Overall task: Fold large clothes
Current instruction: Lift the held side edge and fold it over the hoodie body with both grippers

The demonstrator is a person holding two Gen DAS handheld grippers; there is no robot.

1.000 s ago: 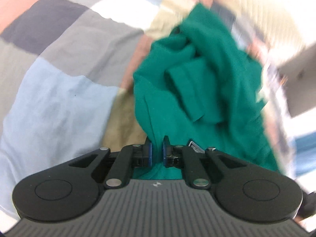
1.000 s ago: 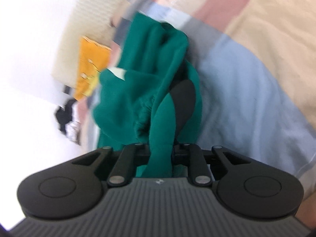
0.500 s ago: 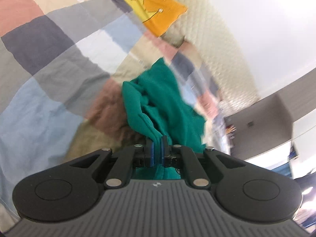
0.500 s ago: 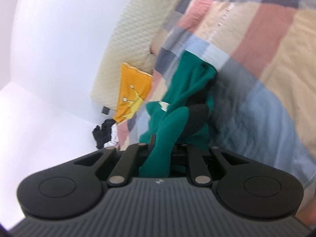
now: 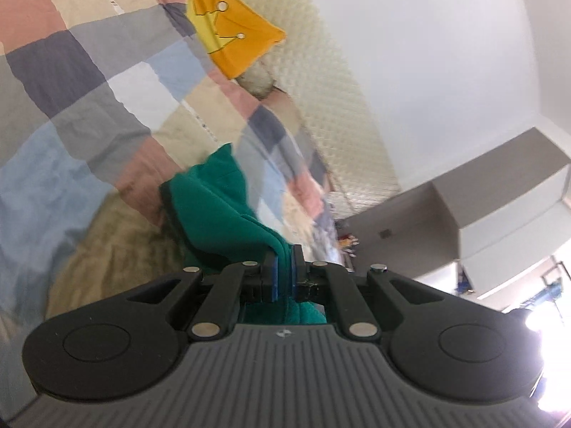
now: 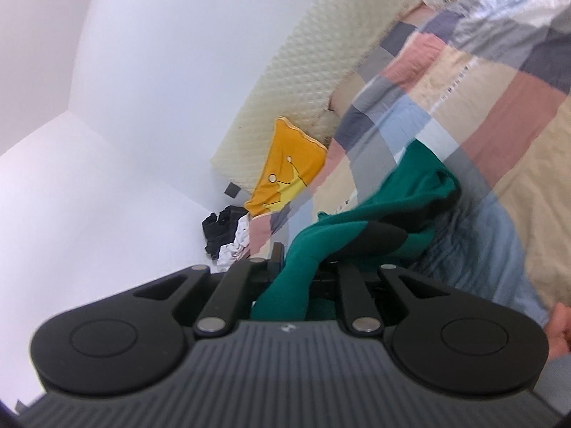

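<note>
Since the earlier frames both our views have tipped up: where the quilt filled them a second ago, we now see wall, headboard and ceiling, and the green garment (image 5: 217,214) that lay heaped on the quilt (image 5: 71,114) now hangs stretched from our two grippers, its far end trailing down toward the bed.

We judge the task barely begun. The garment is picked up but bunched and twisted, with no flat layer and no fold; spreading it out and every fold are left.

For room, the quilt is the widest open surface, bare to the left in the left view and to the right in the right view. The padded headboard (image 6: 307,82) bounds it on the far side, with the yellow cushion (image 6: 285,174) leaning against it and a small dark and white pile (image 6: 225,235) beside the cushion, all well apart from the garment. A grey cabinet (image 5: 464,214) stands far right in the left view.

Our left gripper (image 5: 283,278) is clamped on a thin edge of the garment, its jaws almost together. Our right gripper (image 6: 296,278) is clamped on a thicker rolled band of the garment, which hides the pads. A hand (image 6: 560,328) shows at the right edge.
</note>
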